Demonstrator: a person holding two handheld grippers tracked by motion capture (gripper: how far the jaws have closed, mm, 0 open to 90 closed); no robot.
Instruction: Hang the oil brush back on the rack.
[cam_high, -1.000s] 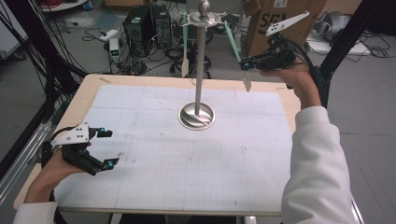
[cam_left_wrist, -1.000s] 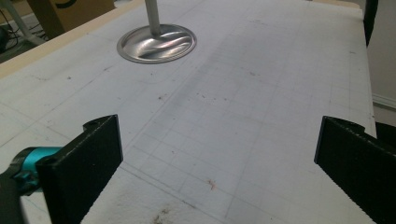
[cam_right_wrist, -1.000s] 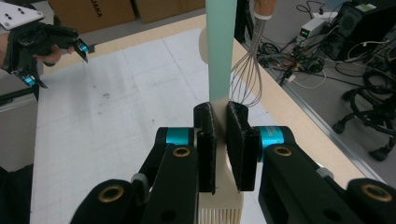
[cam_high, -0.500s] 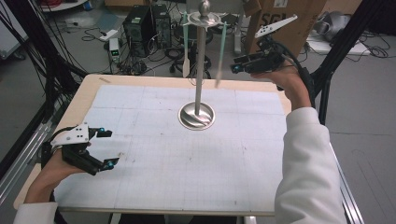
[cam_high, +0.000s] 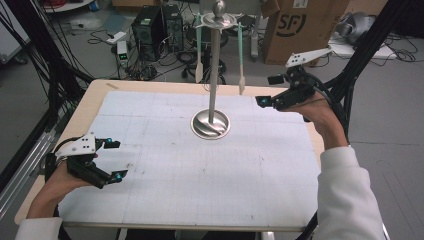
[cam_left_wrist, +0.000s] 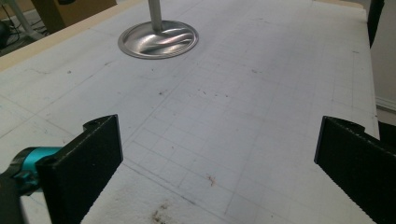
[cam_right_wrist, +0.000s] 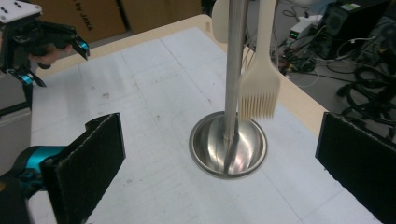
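Two brushes (cam_high: 241, 60) hung on the stand (cam_high: 214, 65), upper middle. The right gripper (cam_high: 263, 101), fingers just opened and empty, sat beside them; the left gripper (cam_high: 116, 160) rested wide open at lower left above the desk (cam_high: 200, 200). Hanging looked done.

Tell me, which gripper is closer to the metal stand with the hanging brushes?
Right. The right gripper hovers just beside the stand, jaws open; the left gripper sits far off at the table's near corner.

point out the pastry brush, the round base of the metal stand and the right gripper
pastry brush (cam_right_wrist: 259, 95), right gripper view, on its cream bristles
stand base (cam_high: 202, 130), high view, on the left part of its shiny rim
right gripper (cam_high: 262, 101), high view, between its open fingertips
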